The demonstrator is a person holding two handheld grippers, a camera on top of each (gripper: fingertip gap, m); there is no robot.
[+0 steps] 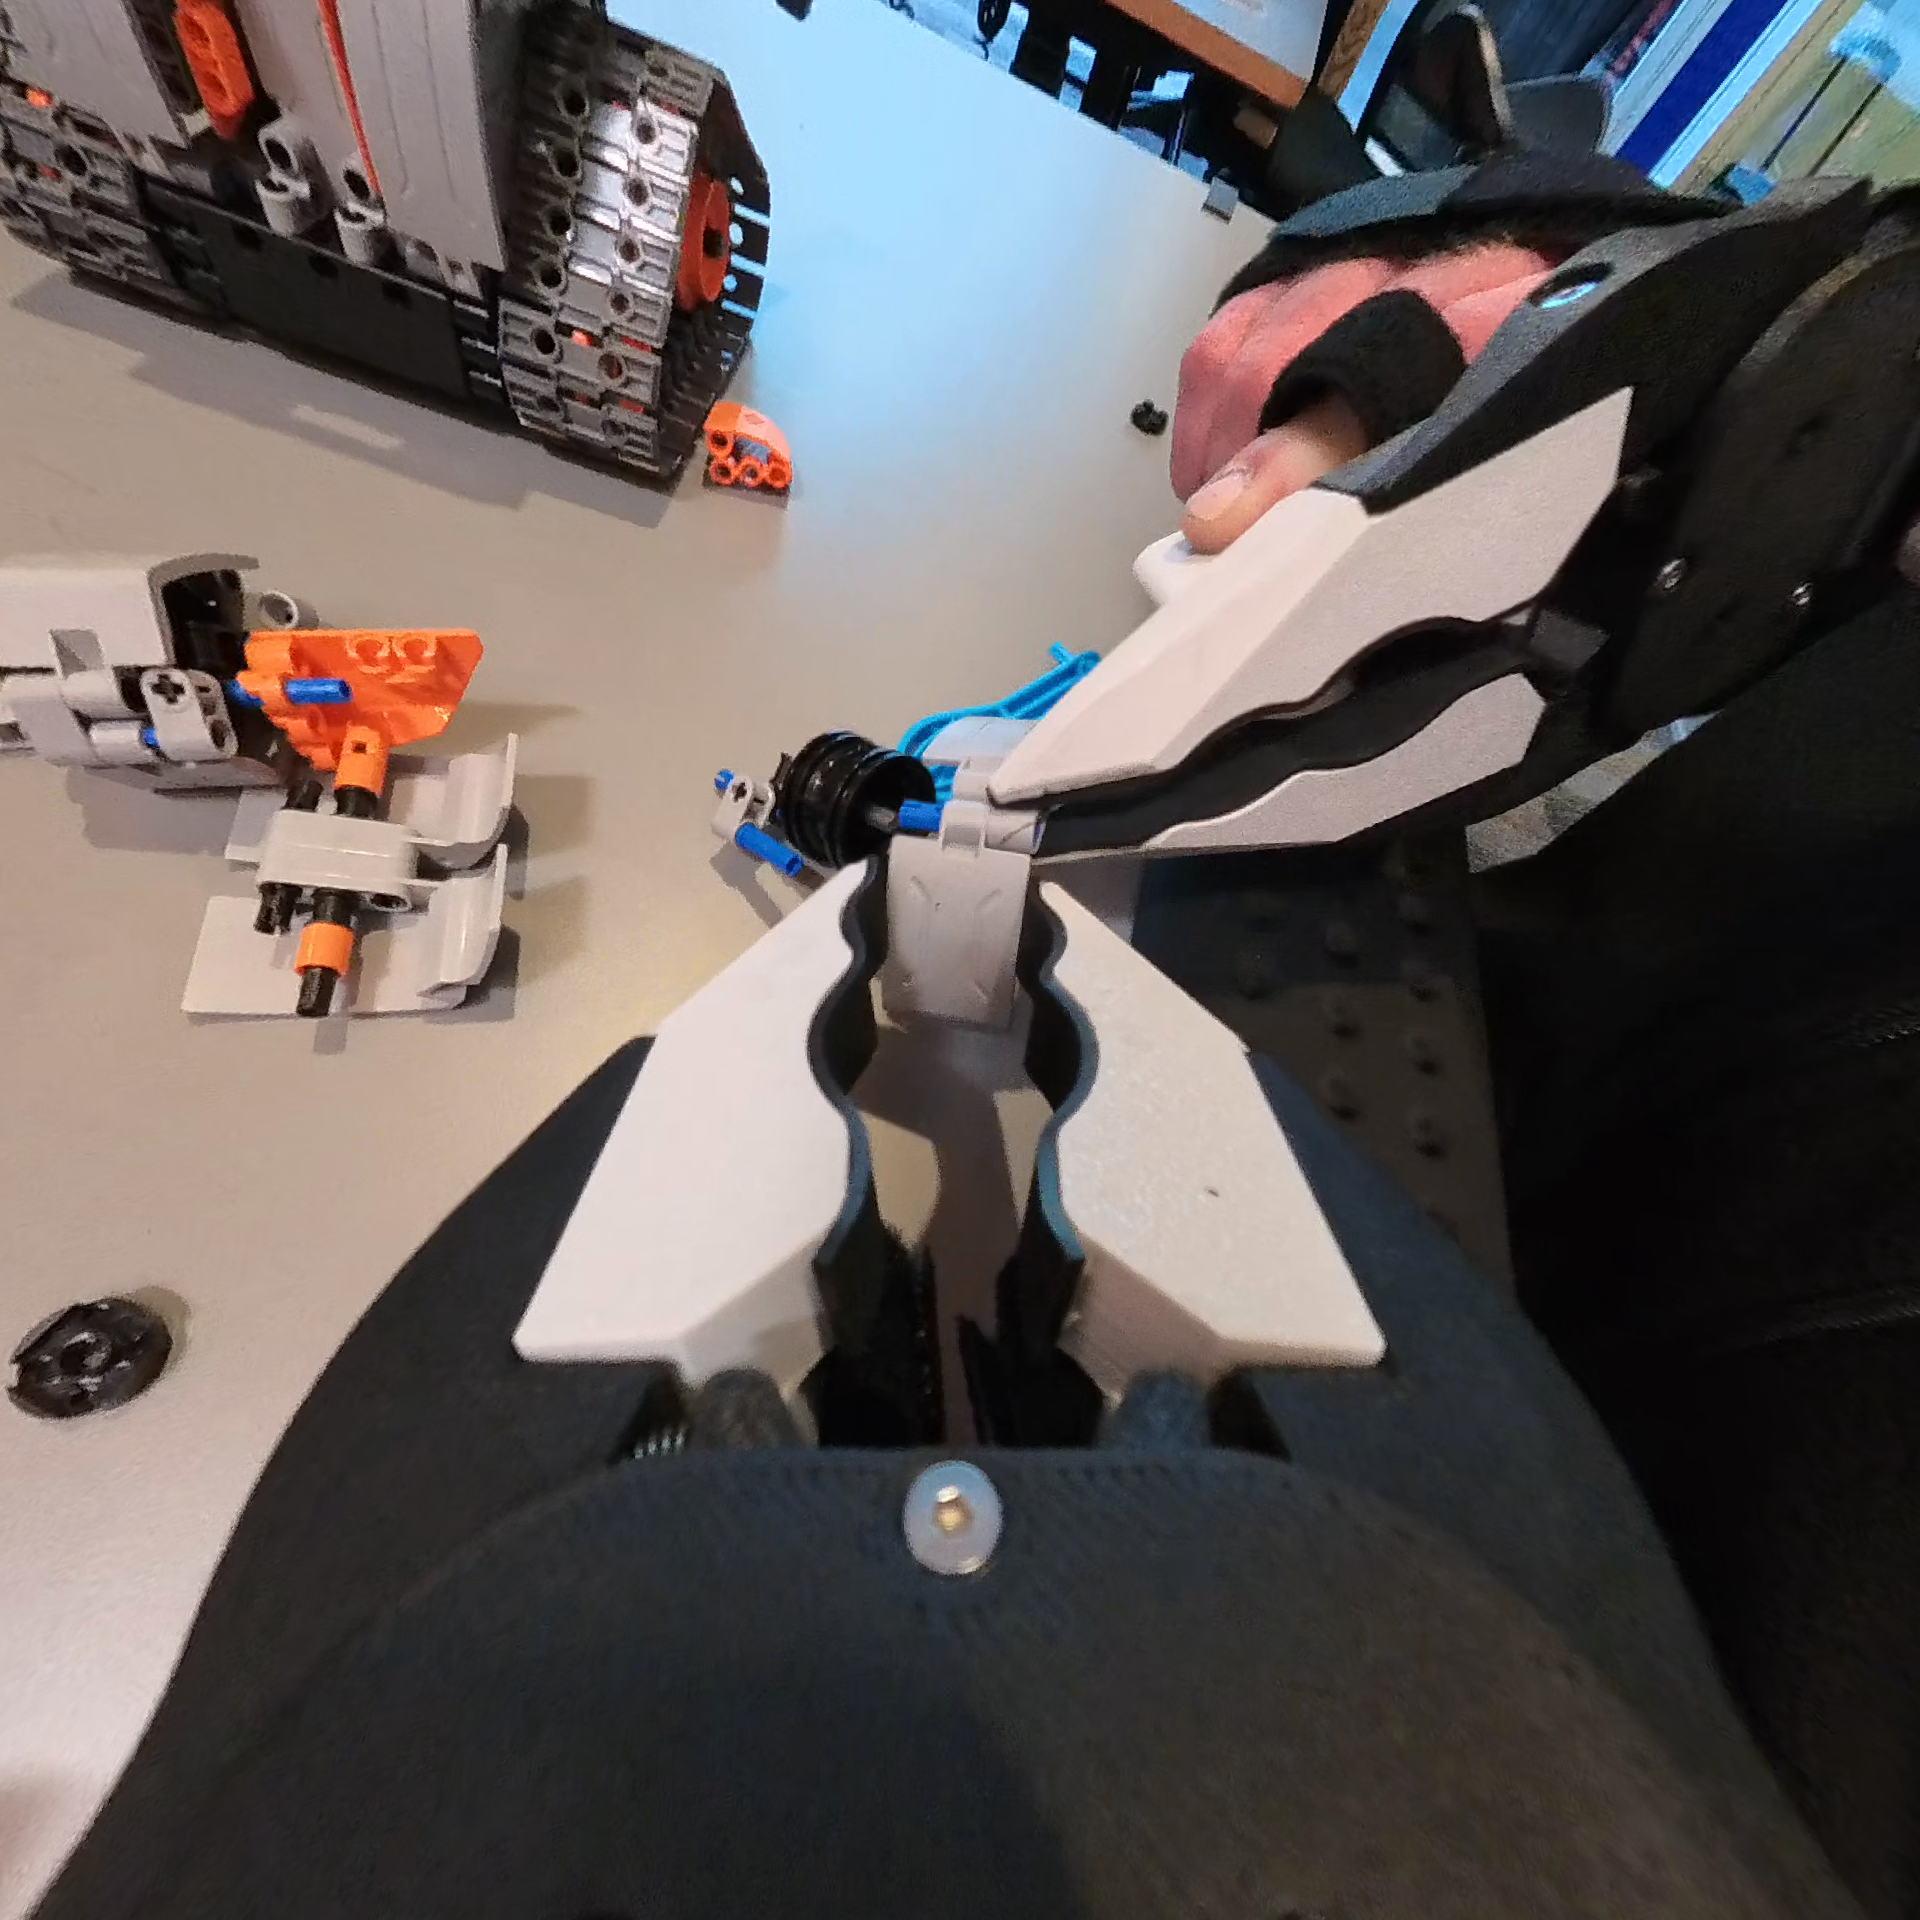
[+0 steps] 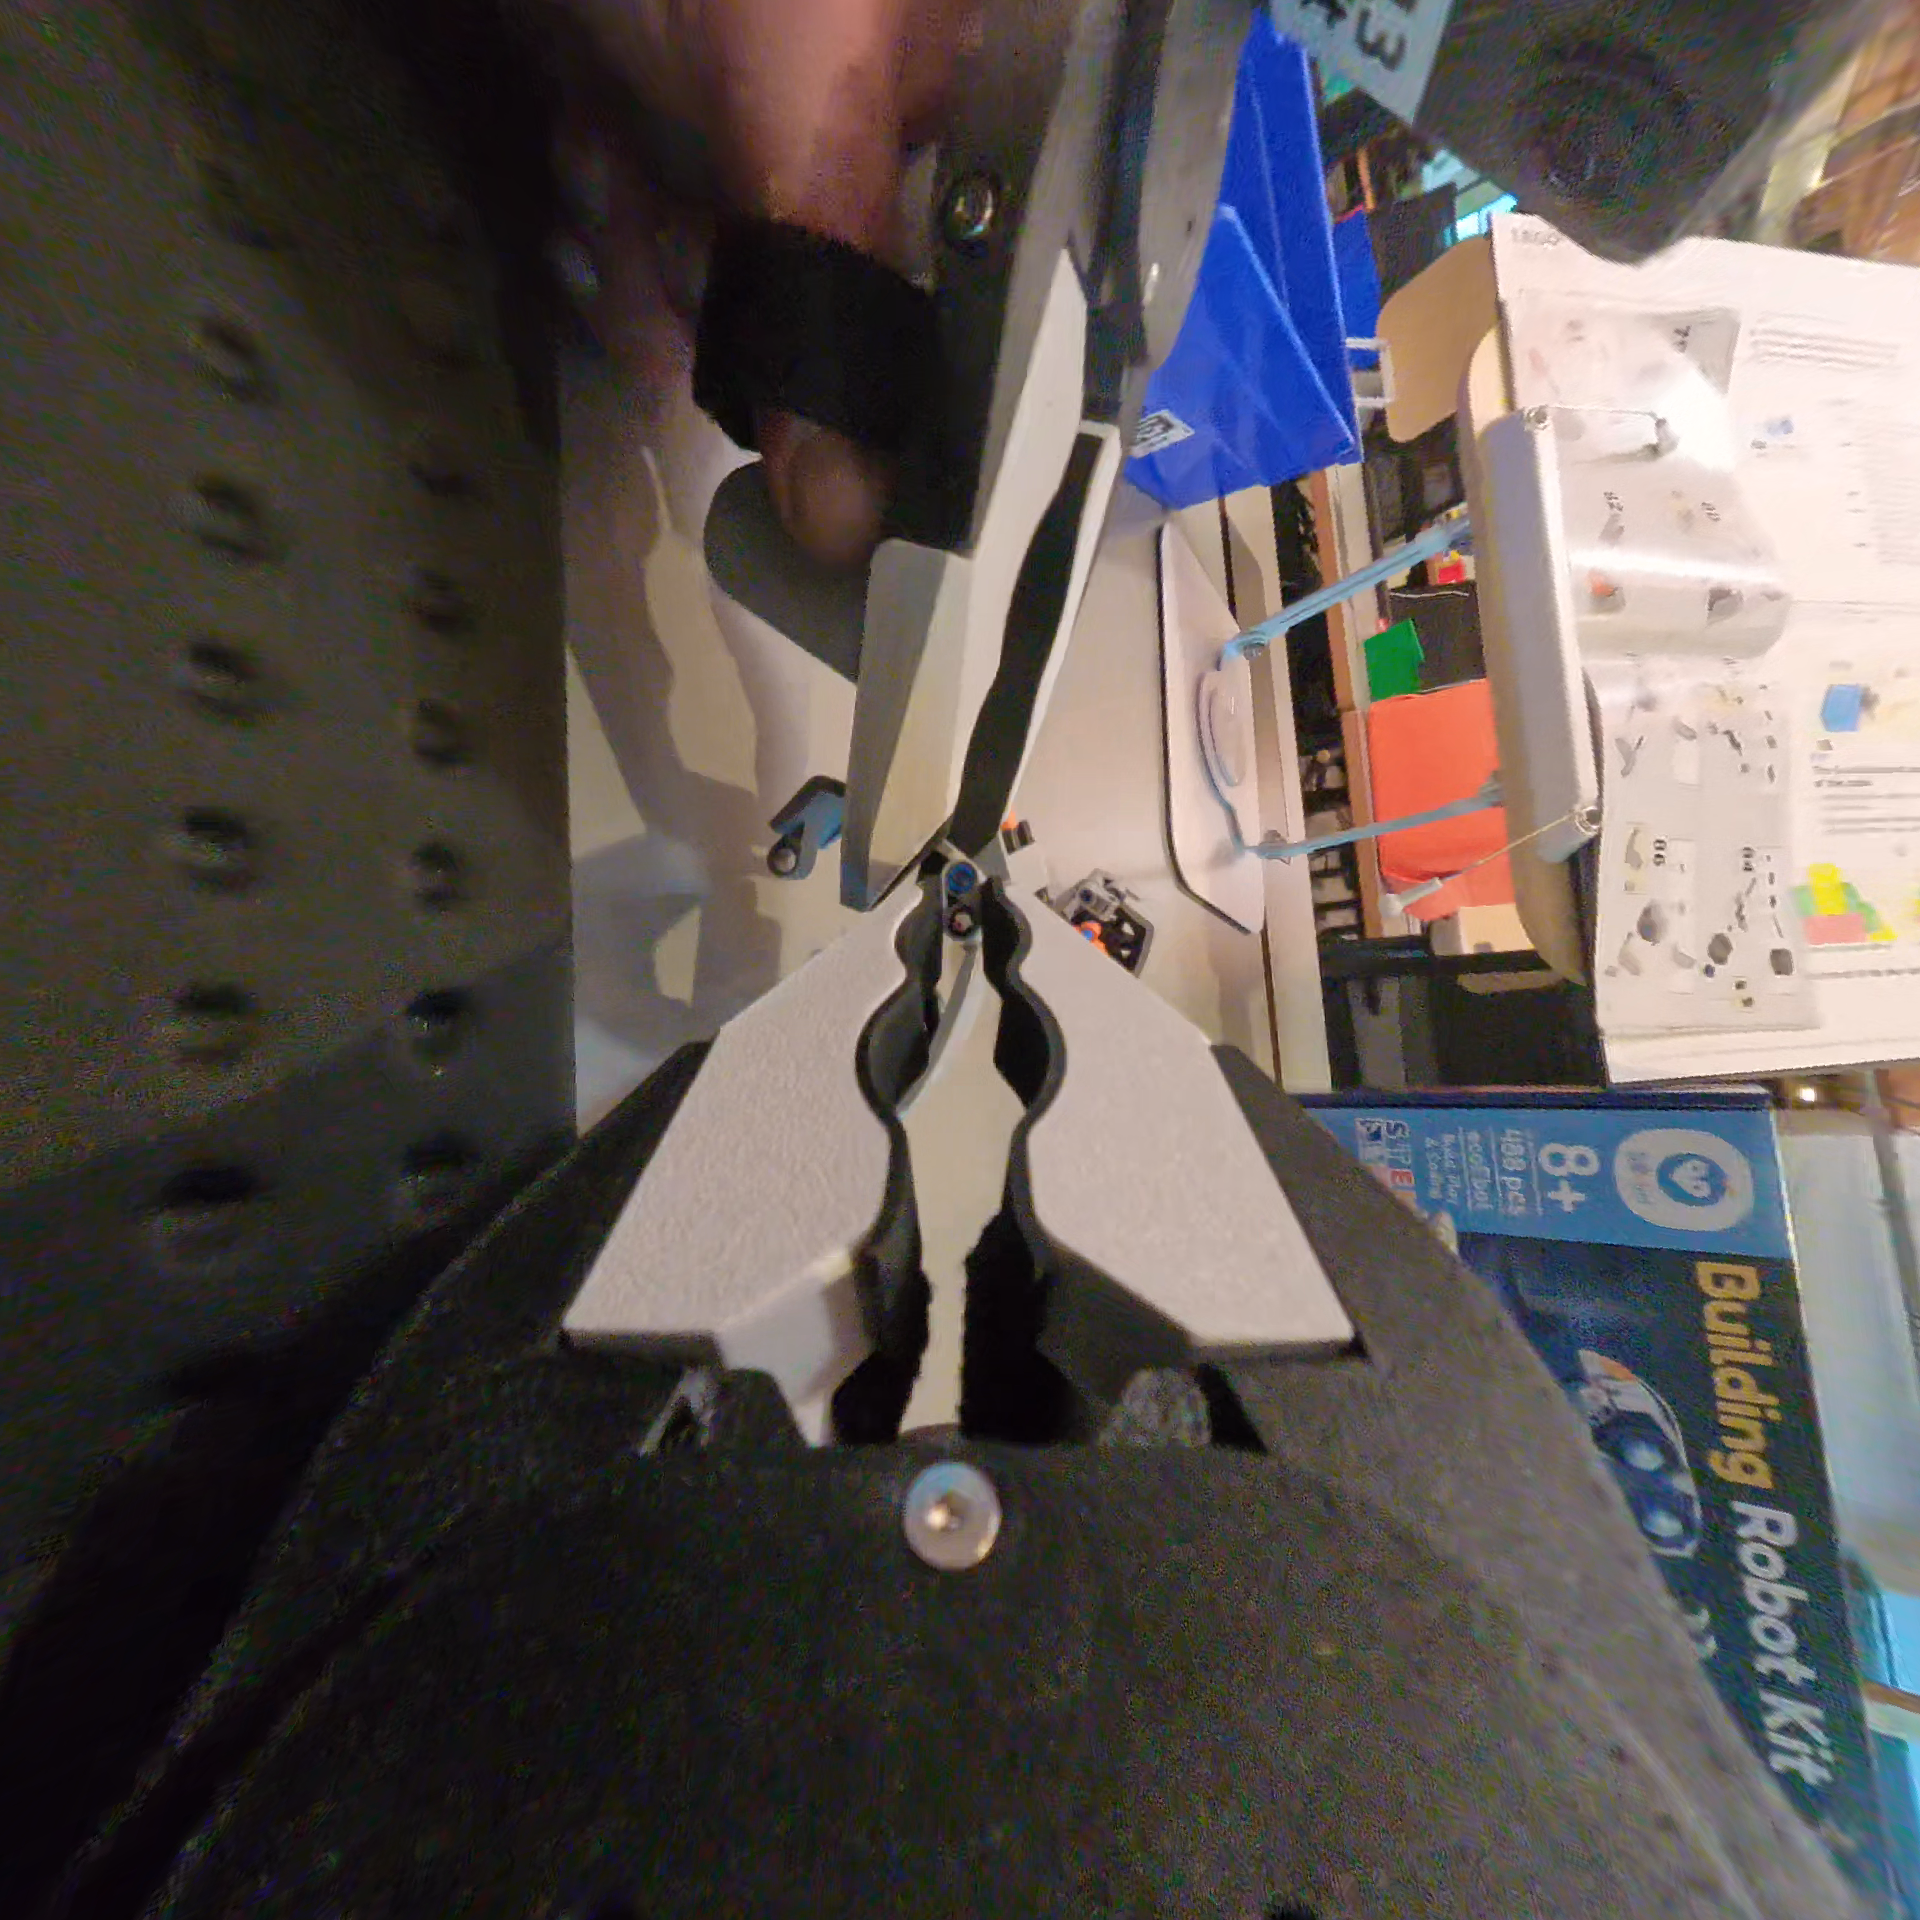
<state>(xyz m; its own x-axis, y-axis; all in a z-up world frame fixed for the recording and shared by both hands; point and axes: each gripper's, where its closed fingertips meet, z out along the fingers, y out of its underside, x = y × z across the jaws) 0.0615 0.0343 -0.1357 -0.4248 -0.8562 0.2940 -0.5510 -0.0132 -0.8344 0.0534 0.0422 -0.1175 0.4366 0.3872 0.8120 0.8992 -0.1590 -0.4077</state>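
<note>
Tracked model (image 1: 364, 208) cut off by top edge; dark foreground perhaps cloth.

Both grippers' fingers (image 2: 940, 914) pinch small grey part (image 2: 961, 902)

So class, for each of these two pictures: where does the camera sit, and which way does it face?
Left wrist view: on the left gripper, facing the table; the right gripper and a hand show.
Right wrist view: on the right gripper, facing shelves; the left gripper shows.
Shared: both grippers clamp one small grey assembly.
</note>
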